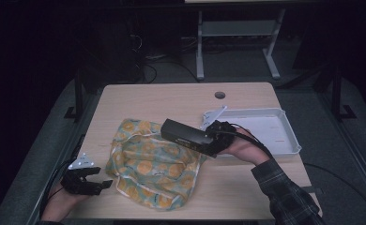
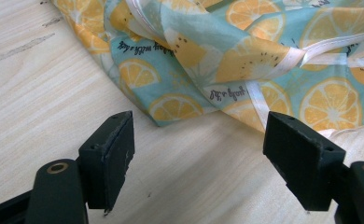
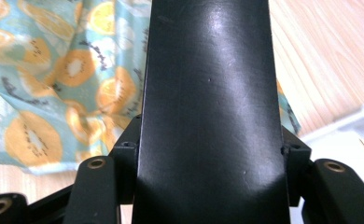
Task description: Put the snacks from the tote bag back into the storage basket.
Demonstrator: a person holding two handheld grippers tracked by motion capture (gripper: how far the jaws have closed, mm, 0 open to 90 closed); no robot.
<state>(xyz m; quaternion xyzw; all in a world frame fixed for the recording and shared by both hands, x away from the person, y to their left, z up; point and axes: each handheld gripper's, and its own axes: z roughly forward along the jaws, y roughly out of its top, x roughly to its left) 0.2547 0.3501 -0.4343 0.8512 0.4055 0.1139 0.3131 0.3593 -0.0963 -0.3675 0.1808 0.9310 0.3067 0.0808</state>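
Blocking much of the right gripper view, one smooth, slightly glossy black box (image 3: 208,112) is pinched between the jaws of the right gripper (image 1: 215,139) above one crumpled citrus-print cloth (image 1: 153,164). One white plastic tray (image 1: 284,140) is partly hidden behind it. The left gripper (image 2: 199,158) is held with jaws spread over the pale woodgrain surface (image 2: 40,84).
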